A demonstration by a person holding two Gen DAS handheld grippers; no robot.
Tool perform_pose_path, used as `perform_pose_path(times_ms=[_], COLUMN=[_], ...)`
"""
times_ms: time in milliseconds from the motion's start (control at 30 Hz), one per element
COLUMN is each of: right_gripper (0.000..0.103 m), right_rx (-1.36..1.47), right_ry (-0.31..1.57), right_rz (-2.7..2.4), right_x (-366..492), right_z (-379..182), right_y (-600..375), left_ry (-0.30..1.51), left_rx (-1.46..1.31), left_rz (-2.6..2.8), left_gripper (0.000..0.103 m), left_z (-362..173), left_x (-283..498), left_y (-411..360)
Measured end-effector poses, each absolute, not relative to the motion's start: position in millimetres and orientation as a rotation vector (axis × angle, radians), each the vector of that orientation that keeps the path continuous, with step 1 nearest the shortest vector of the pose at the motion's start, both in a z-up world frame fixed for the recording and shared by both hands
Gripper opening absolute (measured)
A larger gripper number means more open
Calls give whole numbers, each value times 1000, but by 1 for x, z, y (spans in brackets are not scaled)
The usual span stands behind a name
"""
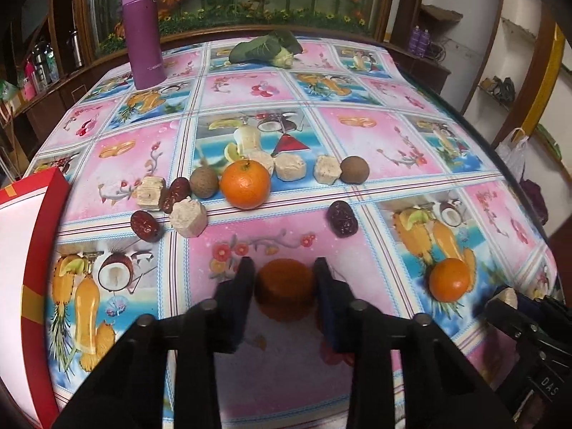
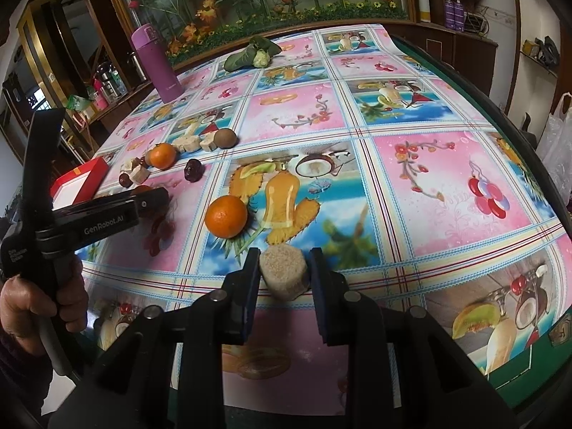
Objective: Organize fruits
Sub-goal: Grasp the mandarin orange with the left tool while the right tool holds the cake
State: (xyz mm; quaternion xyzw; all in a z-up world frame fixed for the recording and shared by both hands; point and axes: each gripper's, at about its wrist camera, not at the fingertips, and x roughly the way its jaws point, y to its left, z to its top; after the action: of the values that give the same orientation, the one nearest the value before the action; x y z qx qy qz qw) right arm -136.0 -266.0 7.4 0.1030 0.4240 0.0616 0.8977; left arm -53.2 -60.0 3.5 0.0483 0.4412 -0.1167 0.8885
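- Left gripper (image 1: 284,287) is clamped on a brownish-orange round fruit (image 1: 284,287); right gripper (image 2: 284,273) on a beige cake piece (image 2: 284,271).
- Red box (image 1: 21,250) at left looks empty; oranges (image 1: 245,184), dates (image 1: 342,218) remain scattered, so the task is barely begun.

Glossy plastic tablecloth (image 1: 375,143), matt purple flask (image 1: 144,32)

On the table lie three oranges (image 1: 245,183), three red dates (image 1: 342,218), two brown round fruits (image 1: 203,182) and six pale cakes (image 1: 188,212).

Black hand-held gripper (image 2: 284,279), "GenRobot.AI" lettering
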Motion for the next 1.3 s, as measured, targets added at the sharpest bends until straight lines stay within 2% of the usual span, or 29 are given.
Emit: perform_pose_path(times_ms=[200, 267, 500, 833, 867, 933, 1000, 1033, 1167, 1233, 1300], right_gripper=[29, 29, 29, 29, 29, 29, 29, 29, 29, 29, 29], right_rx=[198, 188, 160, 110, 106, 116, 131, 136, 156, 166, 171], right_ry=[871, 869, 867, 848, 845, 849, 862, 865, 870, 875, 879], right_rz=[132, 135, 205, 322, 323, 321, 317, 314, 294, 289, 282], right_x=[-137, -137, -133, -125, -125, -125, -124, -124, -127, -126, -125], right_z=[14, 18, 27, 38, 39, 38, 35, 34, 31, 29, 26], right_y=[-259, -253, -216, -148, -145, -144, -147, -148, -160, -165, -170], left_ry=[889, 863, 760, 775, 769, 780, 812, 823, 843, 845, 858], left_rx=[47, 39, -6, -89, -105, -126, -118, -94, -45, -46, -46], left_rz=[-223, -203, -121, -113, -129, -184, -231, -250, -239, -220, -228], left_gripper=[31, 25, 25, 25, 26, 38, 69, 73, 73, 62, 44], left_z=[16, 26, 59, 51, 51, 48, 43, 39, 24, 19, 14], left_x=[-62, -69, -97, -106, -104, -97, -93, -91, -86, -80, -75], left_y=[-34, -22, 35, 76, 74, 65, 53, 44, 32, 33, 35])
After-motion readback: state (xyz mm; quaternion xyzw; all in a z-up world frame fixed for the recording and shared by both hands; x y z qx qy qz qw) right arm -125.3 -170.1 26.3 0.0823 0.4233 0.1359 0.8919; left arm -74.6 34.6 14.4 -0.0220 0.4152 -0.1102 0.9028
